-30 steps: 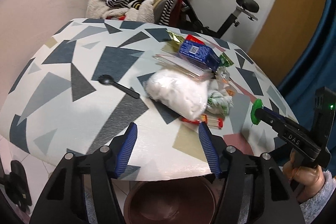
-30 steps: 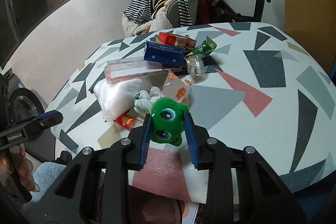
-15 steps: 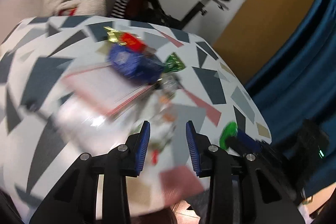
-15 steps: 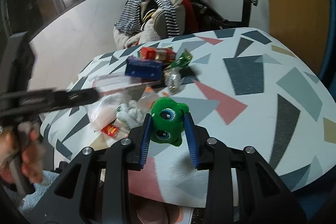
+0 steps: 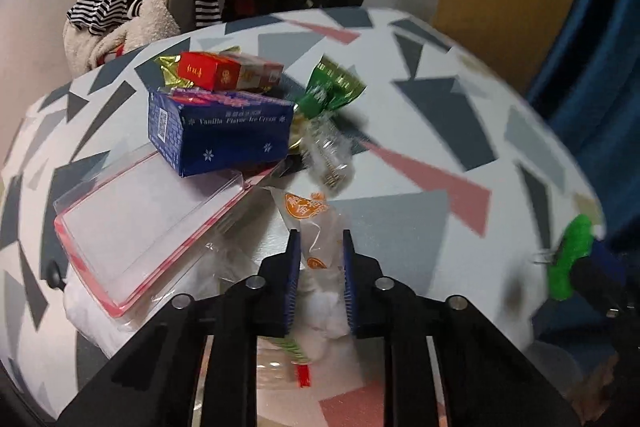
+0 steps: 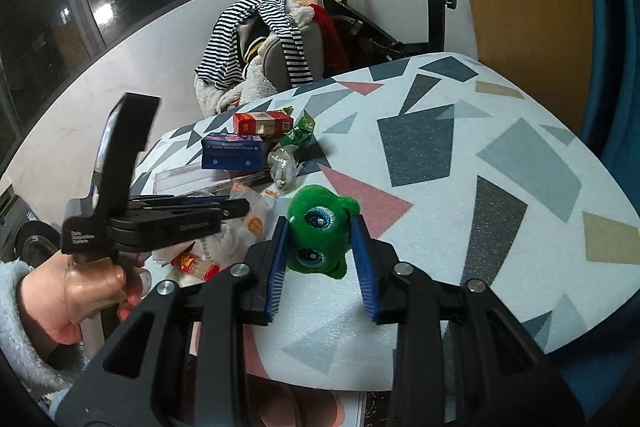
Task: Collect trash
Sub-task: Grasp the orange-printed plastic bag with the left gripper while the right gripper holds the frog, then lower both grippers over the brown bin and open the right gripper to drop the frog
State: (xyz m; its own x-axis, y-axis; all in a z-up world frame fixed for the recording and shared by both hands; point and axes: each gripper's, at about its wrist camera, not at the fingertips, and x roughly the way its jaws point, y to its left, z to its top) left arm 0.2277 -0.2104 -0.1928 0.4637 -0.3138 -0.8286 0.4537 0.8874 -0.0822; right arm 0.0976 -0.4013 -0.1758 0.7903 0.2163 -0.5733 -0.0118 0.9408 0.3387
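Black tongs (image 6: 322, 269), blue pads (image 6: 277, 259), fluffy sleeve (image 6: 18, 327)

Both wrist cameras look down closely at one littered table (image 5: 420, 115).

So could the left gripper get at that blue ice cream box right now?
Probably not at once. The left gripper is closing with a clear orange-print wrapper between its jaws, and the blue ice cream box lies beyond, with nothing between them.
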